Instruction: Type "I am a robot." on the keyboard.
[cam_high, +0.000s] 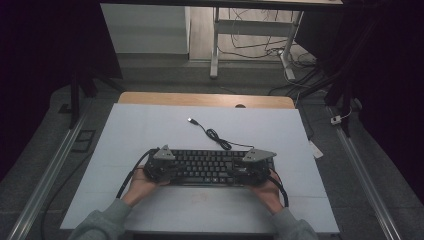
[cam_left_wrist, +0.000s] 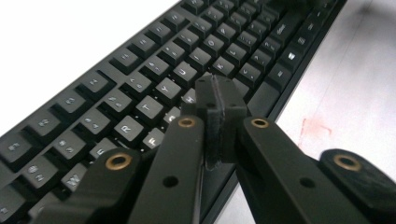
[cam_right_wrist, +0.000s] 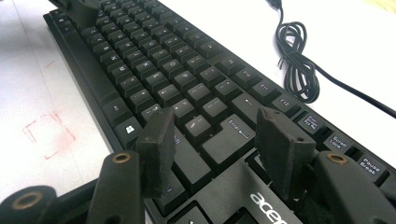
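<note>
Two grippers, left (cam_high: 161, 167) and right (cam_high: 251, 166), flank one keyboard (cam_high: 206, 166)

Dim room around me. A white sheet (cam_high: 150, 130) covers my tabletop, with a wooden edge (cam_high: 205, 99) showing at twelve o'clock. Beyond it stands a white desk frame (cam_high: 216, 47); cables (cam_high: 260, 50) trail over grey floor (cam_high: 380, 165) at one o'clock.

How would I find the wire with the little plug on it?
Start at the big white table and find the black keyboard near its front edge. A thin black cable runs from the keyboard's back edge toward the far side of the table. It is bunched into a small coil partway along and ends in a small plug lying on bare white.
</note>
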